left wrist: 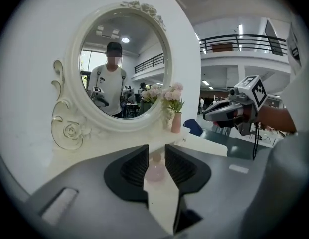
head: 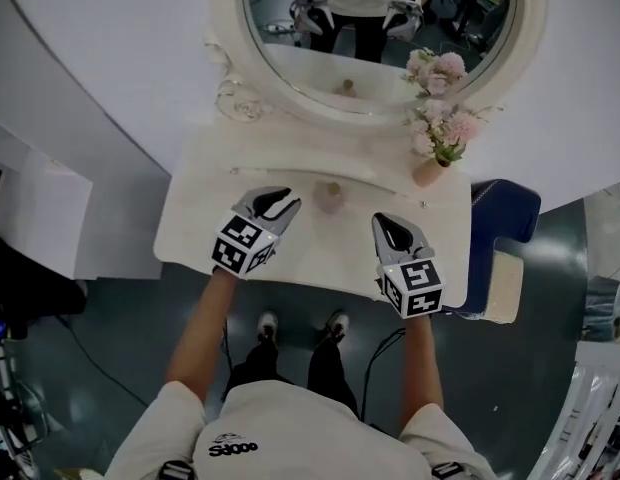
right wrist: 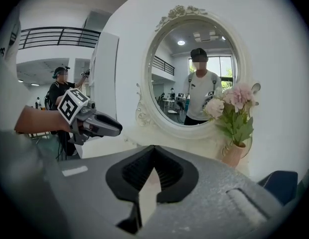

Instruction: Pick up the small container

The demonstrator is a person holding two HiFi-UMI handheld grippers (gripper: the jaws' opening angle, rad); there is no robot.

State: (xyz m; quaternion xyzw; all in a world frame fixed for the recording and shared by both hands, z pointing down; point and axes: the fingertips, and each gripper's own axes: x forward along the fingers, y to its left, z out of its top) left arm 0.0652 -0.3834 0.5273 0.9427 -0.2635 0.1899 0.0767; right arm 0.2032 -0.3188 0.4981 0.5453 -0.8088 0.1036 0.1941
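Big white tabletop (head: 190, 223) under me. The left gripper (head: 282, 204) comes in at nine o'clock of the small container (head: 330, 196), fingers parted and empty, while the right gripper (head: 392, 226) sits at four o'clock, fingers closed on nothing. The container stands untouched mid-tabletop, framed in my left fingers' gap. It looks light, so I reckon one finger landing first could tip it or skid it toward twelve.

Down at the bottom centre of the head view, the person's white shirt (head: 310, 423) carries a small dark logo (head: 233, 446) with a word beneath (too smeared to spell); nothing else legible.
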